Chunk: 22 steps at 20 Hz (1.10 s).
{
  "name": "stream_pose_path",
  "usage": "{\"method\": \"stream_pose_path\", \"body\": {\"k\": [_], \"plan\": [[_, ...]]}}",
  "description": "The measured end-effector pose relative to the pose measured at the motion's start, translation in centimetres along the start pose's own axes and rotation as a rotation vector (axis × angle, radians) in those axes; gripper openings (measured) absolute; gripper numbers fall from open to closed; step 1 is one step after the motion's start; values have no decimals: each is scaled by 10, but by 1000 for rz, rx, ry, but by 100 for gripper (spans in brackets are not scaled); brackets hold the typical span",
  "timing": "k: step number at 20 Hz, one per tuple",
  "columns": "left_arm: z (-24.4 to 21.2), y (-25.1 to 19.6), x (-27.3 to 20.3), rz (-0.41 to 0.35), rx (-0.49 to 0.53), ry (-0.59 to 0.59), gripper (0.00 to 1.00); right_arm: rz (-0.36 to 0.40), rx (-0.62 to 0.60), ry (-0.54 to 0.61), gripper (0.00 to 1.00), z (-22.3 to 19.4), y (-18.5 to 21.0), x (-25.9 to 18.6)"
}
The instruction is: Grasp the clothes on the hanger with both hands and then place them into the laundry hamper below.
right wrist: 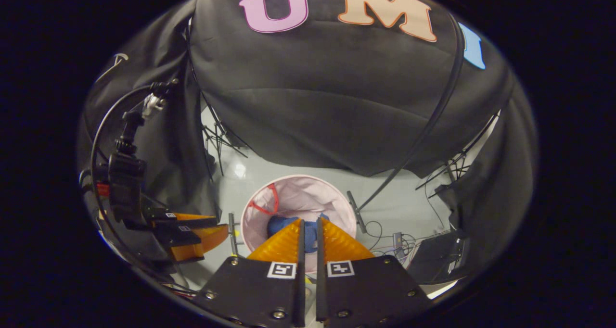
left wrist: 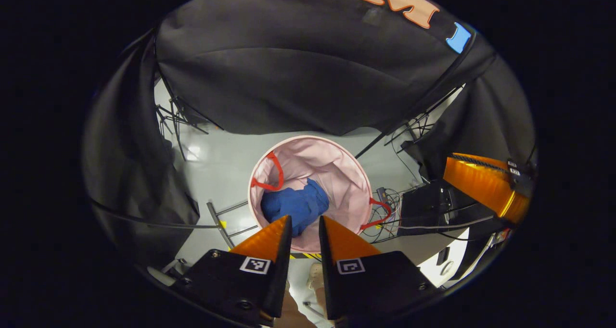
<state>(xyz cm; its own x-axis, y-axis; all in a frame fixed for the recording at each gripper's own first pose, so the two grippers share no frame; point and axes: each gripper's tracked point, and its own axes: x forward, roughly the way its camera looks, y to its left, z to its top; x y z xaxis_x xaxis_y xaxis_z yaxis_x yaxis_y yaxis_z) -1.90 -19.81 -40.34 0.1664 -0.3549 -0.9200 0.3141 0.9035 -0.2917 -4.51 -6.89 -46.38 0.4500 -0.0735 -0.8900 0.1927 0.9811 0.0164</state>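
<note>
The blue clothes [left wrist: 296,205] lie bunched inside the round pink laundry hamper [left wrist: 308,138] on the grey floor, far below me. The hamper has red handles [left wrist: 275,173]. My left gripper [left wrist: 305,218] hovers above the hamper's near rim, its fingers close together with nothing between them. In the right gripper view, the hamper [right wrist: 293,178] and the blue clothes [right wrist: 276,224] sit just beyond my right gripper [right wrist: 310,220], which is shut and empty. The right gripper [left wrist: 486,183] also appears off to the right in the left gripper view. The left gripper [right wrist: 211,232] appears low at the left in the right gripper view.
Black cloth walls surround the floor. Cables and a black box [left wrist: 426,208] lie right of the hamper. Thin stand legs [left wrist: 178,119] rise at the back left, and a metal frame [left wrist: 224,220] lies left of the hamper. A cabled camera mount [right wrist: 125,169] hangs at the left.
</note>
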Motion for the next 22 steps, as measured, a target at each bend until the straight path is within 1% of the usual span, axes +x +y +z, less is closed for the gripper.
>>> {"method": "stream_pose_path", "body": {"k": [1, 3, 4, 5, 6, 7, 8, 9, 10, 12, 15, 16, 18, 21, 22], "plan": [[-1, 2, 1, 6, -8, 11, 41, 0, 2, 4, 9, -2, 0, 1], [-7, 4, 0, 16, -31, 39, 42, 3, 6, 10, 10, -5, 1, 1], [-6, 4, -2, 16, -38, 40, 41, 4, 5, 11, 9, -5, 1, 1], [-3, 6, -3, 20, -41, 34, 60, 4, 4, 11, 9, -6, 1, 1], [-2, 8, -6, 28, -42, 31, 73, 3, 4, 12, 9, -5, 1, 0], [1, 11, -10, 44, -38, 25, 81, 5, 8, 12, 9, -6, 2, 0], [4, 14, -14, 62, -32, 18, 85, 9, 15, 13, 9, -6, 3, -1], [8, 18, -17, 81, -28, 17, 99, 9, 22, 13, 10, -6, 3, -2], [8, 20, -21, 98, -25, 19, 97, 6, 26, 14, 10, -5, 2, -1], [10, 21, -29, 125, -25, 31, 99, 3, 30, 14, 10, -7, 4, -2], [6, 24, -40, 155, -32, 72, 99, 1, 37, 19, 53, -9, 7, -12], [4, 19, -44, 147, -40, 74, 99, 10, 41, 12, 68, -8, 9, -14], [19, 7, -55, 120, -50, 29, 100, 0, 35, -30, 100, 6, 8, -26], [48, -11, -86, 86, -32, -78, 99, -21, 29, -125, 100, 32, 5, -48], [59, -15, -99, 83, -20, -114, 99, -34, 23, -162, 97, 45, 4, -59]]}}
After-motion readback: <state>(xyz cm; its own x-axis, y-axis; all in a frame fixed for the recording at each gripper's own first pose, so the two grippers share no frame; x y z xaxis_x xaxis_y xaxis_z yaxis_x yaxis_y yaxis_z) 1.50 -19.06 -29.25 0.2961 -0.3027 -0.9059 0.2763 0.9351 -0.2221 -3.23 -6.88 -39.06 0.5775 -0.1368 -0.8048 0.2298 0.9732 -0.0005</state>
